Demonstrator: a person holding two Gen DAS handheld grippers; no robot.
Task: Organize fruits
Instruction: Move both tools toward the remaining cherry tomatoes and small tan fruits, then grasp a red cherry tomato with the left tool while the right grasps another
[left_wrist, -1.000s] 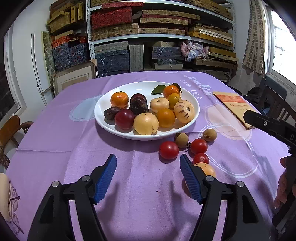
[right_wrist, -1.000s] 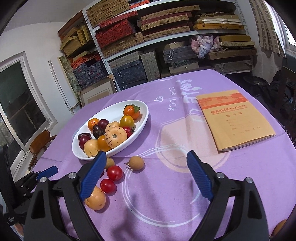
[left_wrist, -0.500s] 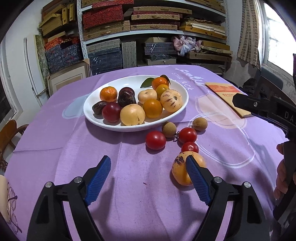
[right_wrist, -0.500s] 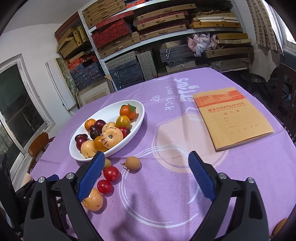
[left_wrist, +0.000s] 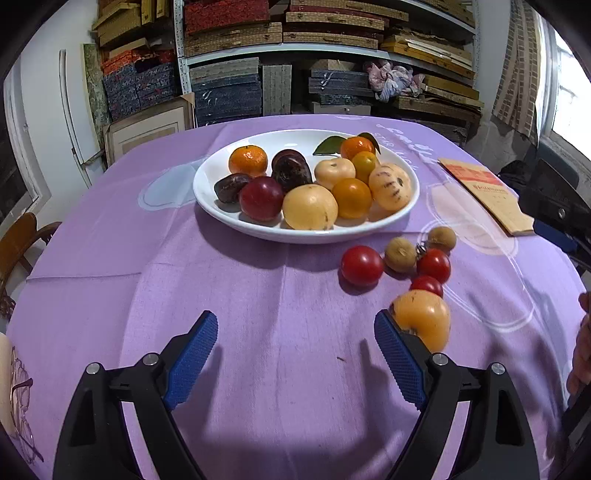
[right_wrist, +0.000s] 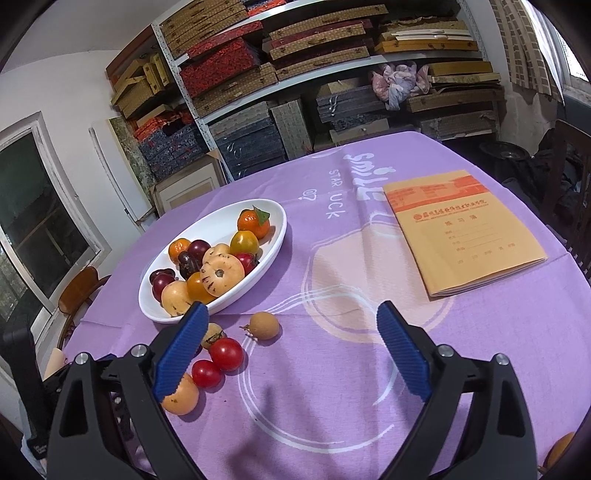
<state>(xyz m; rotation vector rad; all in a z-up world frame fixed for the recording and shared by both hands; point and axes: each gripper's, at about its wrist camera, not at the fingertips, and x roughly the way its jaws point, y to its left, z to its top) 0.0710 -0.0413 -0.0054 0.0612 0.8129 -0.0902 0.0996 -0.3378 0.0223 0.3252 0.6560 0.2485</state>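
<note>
Left gripper (left_wrist: 295, 339) is opening, empty, beside the orange fruit (left_wrist: 424, 317) (soft, bruisable, I'd say): take it gently across its middle.

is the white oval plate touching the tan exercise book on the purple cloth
Apart. The right wrist view shows a broad stretch of bare purple cloth between the white oval plate and the tan exercise book.

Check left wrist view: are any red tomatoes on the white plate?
No, all three small red tomatoes lie on the purple tablecloth beside the white plate.
</note>
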